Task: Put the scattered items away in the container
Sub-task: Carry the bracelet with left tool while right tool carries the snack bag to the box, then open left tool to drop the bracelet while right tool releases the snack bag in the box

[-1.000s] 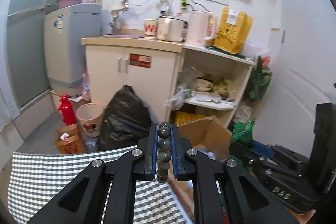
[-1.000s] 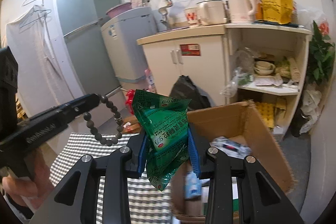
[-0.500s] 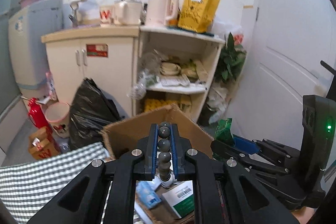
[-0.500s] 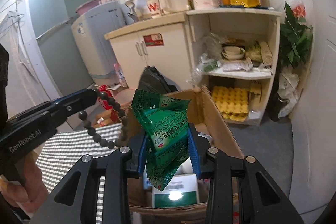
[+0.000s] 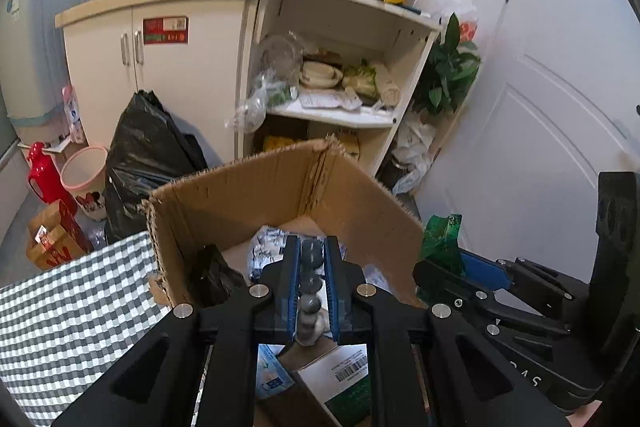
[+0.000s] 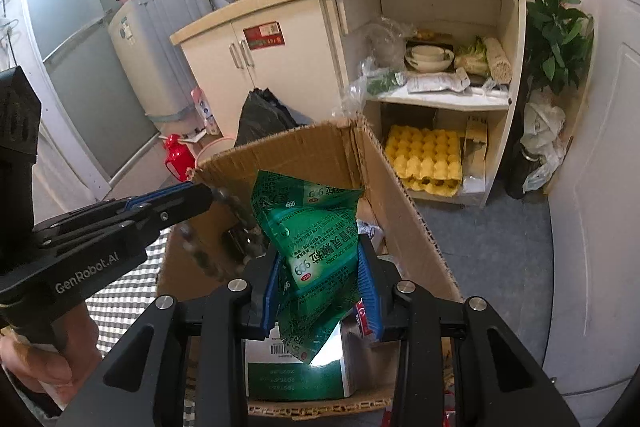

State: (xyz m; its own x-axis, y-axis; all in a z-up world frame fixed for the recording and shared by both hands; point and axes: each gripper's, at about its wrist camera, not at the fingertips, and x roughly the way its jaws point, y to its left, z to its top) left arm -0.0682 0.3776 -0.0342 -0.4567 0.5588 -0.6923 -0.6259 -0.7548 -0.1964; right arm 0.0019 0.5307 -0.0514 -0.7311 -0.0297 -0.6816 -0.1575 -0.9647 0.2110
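Over cardboard box: bead string pinched between left fingers, green sachets between right fingers.

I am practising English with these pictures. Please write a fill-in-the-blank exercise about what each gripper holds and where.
1. The left gripper is shut on a string of dark ____.
2. The right gripper is shut on a ____ packet.
3. Both grippers are above the open cardboard ____.
4. The cloth beside it has a ____ pattern.

Missing words: beads; green; box; checked
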